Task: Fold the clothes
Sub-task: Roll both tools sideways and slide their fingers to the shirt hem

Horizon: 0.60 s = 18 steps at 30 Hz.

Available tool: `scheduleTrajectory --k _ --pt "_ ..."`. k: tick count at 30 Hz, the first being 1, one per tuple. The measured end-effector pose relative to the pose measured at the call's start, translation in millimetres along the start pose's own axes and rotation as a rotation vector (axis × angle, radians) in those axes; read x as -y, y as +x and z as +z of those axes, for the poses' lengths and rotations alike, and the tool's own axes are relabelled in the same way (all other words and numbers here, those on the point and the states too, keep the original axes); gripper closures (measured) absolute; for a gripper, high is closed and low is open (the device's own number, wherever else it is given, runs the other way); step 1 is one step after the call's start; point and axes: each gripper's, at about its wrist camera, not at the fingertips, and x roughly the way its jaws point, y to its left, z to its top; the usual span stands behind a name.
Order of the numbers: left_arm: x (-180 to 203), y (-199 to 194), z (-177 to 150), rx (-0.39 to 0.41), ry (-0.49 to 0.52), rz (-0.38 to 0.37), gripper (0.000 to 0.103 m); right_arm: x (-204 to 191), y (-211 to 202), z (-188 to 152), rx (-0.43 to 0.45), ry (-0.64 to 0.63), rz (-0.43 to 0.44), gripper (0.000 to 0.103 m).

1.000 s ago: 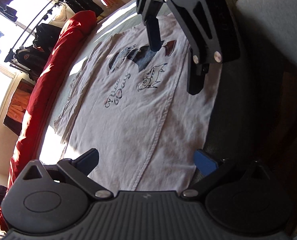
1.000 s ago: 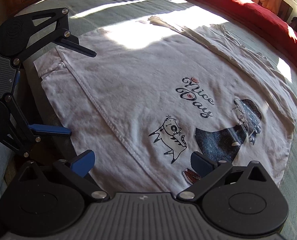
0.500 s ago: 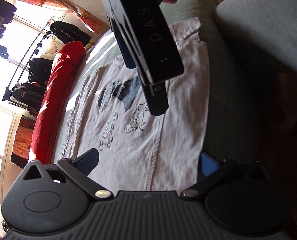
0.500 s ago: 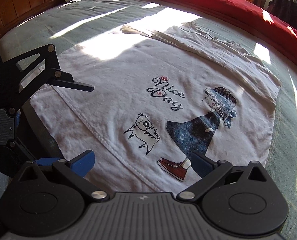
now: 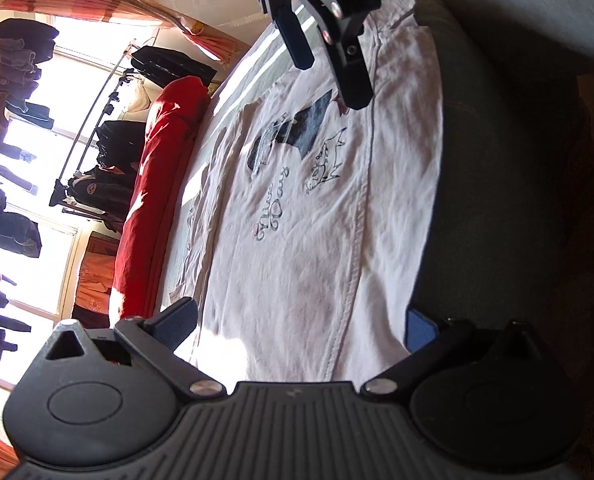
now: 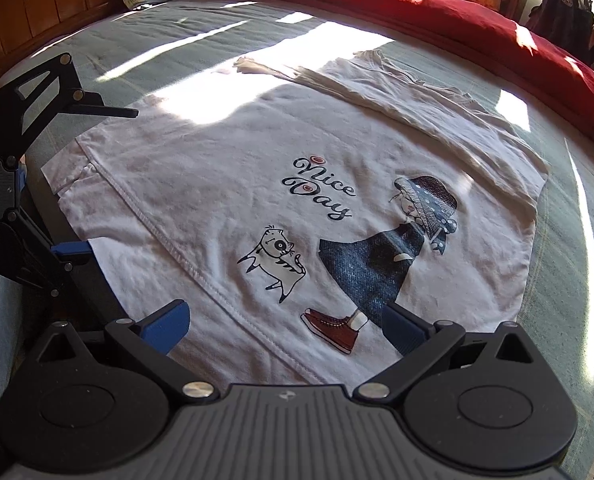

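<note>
We see a white T-shirt [image 6: 257, 200] lying flat on a green bed [image 6: 177, 32]. It has a picture of a girl in a hat and blue dress, a little cat, and the words "Nice Day". The far side of the shirt is folded over in a bunched strip [image 6: 397, 88]. A long red blanket [image 6: 437, 12] lies along the far edge of the bed. Sun falls in bright patches on the shirt and the bed.

Our right gripper [image 6: 285, 320] hangs over the near edge of the shirt, close to the red shoe in the picture. Its blue fingers [image 6: 169, 320] are spread wide, with nothing between them.

Our left gripper [image 5: 297, 320] is at the shirt's other end, near the bed's edge. Its fingers are spread wide too, and hold nothing. In its view the right gripper [image 5: 329, 56] hangs above the far end of the shirt.

Dark clothes [image 5: 113, 152] hang on a rack by the bright window [image 5: 37, 140].
</note>
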Motion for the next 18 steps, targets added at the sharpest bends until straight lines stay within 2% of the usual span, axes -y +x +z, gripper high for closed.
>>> scheduleTrajectory --k 4,9,13,18 --pt "11 3 10 0.035 0.072 0.052 0.000 -5 0 2 0.009 -0.011 0.007 0.000" --pt "14 17 41 0.084 0.058 0.058 0.000 -8 -2 8 0.028 -0.012 0.008 0.000" --pt "17 25 52 0.086 0.061 0.059 0.000 -9 -7 11 0.040 -0.007 0.005 0.000" --pt "14 20 31 0.056 0.082 0.076 0.000 -7 -11 8 0.040 -0.015 0.000 0.000"
